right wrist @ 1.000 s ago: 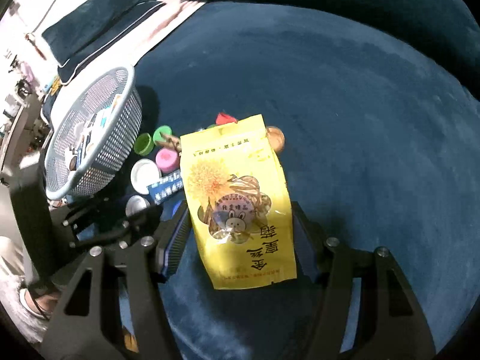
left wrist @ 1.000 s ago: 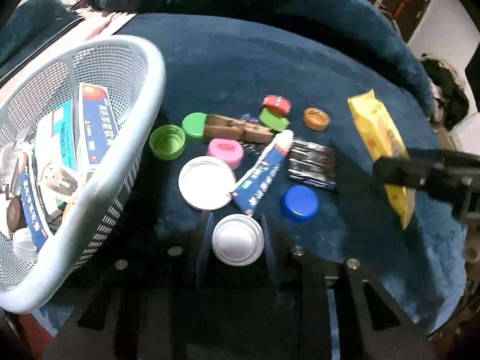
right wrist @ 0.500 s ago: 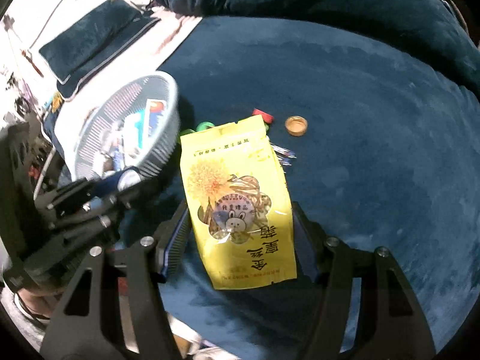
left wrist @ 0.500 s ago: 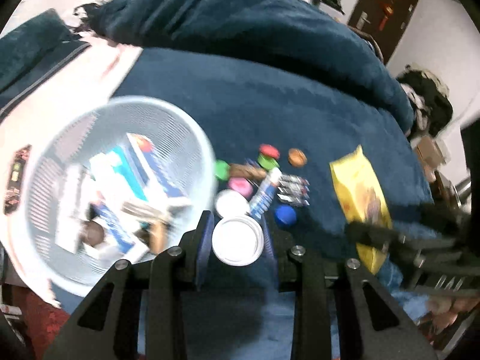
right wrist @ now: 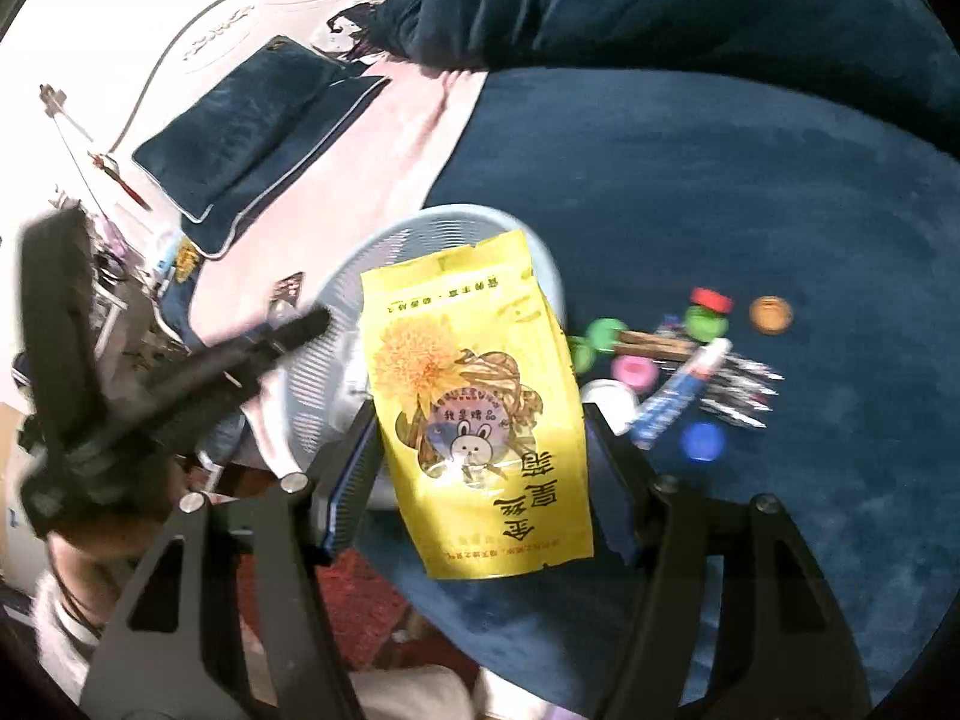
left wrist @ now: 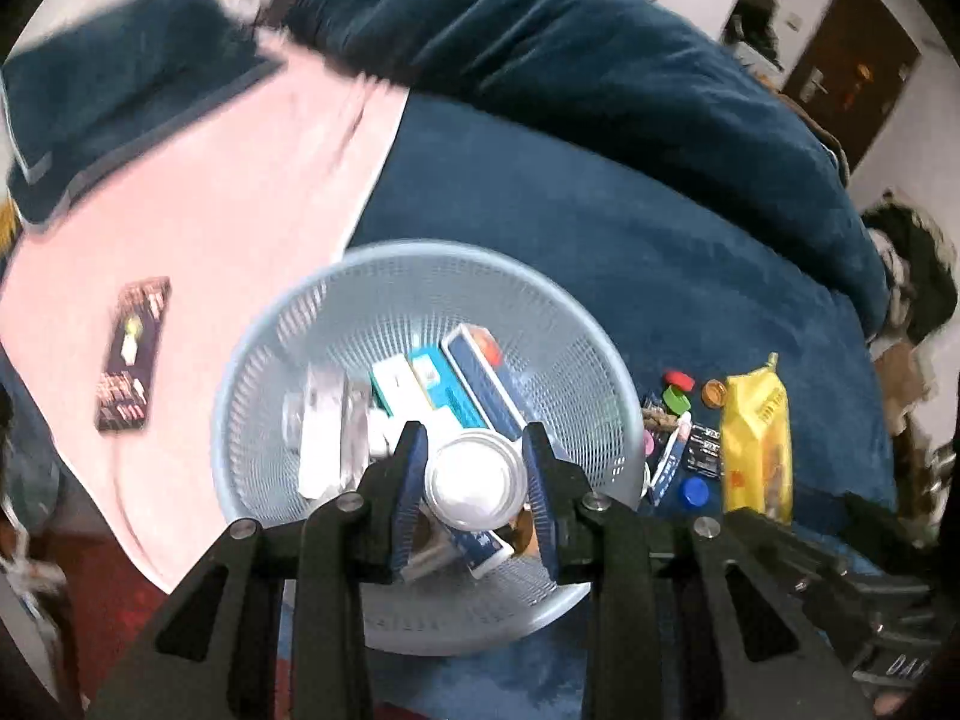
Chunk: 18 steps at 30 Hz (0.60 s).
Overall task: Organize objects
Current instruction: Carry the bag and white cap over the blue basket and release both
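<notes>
Surface: dark blue blanket (left wrist: 600,228) over a bed, pink sheet (left wrist: 198,210) to one side
Basket: pale blue mesh basket (left wrist: 252,372) on the bed, holding boxes (left wrist: 474,378)
Left gripper (left wrist: 475,480): fingers clamped on a white lid (left wrist: 474,477), held above the basket's opening
Right gripper (right wrist: 483,450): fingers gripping a yellow snack bag (right wrist: 474,396), in front of the basket
Loose items: blue cap (right wrist: 702,441), tube (right wrist: 678,396), orange cap (right wrist: 771,315) lying on the blanket beside the basket

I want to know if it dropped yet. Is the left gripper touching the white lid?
Touching: the left wrist view shows the left gripper with both pads pressed against the white lid.
</notes>
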Tool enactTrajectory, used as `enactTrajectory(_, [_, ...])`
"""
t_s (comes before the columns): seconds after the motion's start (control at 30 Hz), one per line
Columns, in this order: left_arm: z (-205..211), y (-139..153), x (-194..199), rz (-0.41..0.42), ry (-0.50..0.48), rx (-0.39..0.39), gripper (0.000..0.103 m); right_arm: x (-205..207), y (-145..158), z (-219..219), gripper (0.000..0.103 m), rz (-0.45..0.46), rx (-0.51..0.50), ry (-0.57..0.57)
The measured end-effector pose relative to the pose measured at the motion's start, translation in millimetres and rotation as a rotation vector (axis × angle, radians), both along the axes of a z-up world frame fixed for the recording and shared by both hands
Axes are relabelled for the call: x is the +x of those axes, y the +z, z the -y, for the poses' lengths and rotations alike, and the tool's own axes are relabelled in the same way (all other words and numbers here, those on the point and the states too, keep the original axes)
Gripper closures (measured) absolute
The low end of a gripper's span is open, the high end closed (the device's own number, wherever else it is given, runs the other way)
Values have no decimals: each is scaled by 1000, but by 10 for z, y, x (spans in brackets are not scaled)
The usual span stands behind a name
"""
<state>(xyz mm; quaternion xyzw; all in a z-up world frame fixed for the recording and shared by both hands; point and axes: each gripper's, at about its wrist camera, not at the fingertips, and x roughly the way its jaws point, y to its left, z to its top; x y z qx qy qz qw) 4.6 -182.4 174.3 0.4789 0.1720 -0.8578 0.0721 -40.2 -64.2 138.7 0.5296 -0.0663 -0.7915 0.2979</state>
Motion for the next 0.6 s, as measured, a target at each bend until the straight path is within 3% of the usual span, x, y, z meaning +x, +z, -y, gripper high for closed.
enactTrajectory(0.13, [38,-80,-49,17,20,-67,70,-101,-130,219,38,51,-26,9])
enactTrajectory(0.53, [121,-321,-112,95,51,-134,69,-316,-323,383,37,121,-80,-29])
enactTrajectory(0.6, [144,-313,-116,92,59,-150,51,-299,-312,408,36,121,-78,-21])
